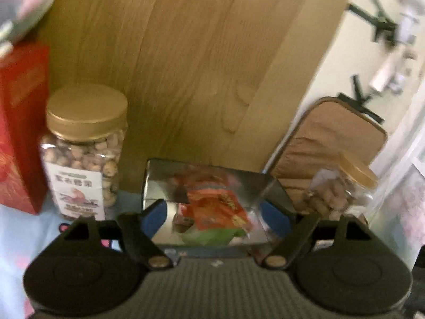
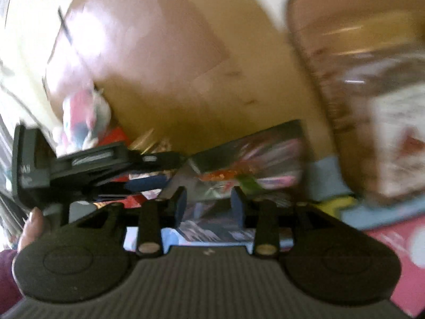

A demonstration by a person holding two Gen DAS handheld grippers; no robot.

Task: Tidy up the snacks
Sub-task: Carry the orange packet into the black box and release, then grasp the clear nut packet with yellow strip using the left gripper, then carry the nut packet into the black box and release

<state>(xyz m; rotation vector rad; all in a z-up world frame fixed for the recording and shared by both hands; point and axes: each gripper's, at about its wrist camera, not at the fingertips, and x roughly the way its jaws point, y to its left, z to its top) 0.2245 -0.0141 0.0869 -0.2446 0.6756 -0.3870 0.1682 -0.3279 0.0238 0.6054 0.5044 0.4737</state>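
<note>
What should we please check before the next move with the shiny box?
1. Left gripper spread around the shiny silver metal box: ok.
2. Grip firmly closed on its walls: cannot tell.
3. Red and green snack packets inside the box: ok.
4. Gold-lidded clear nut jar upright, apart from the box: ok.
5. Right gripper empty: cannot tell, blurred.
6. Tilted second jar stable: cannot tell.
</note>
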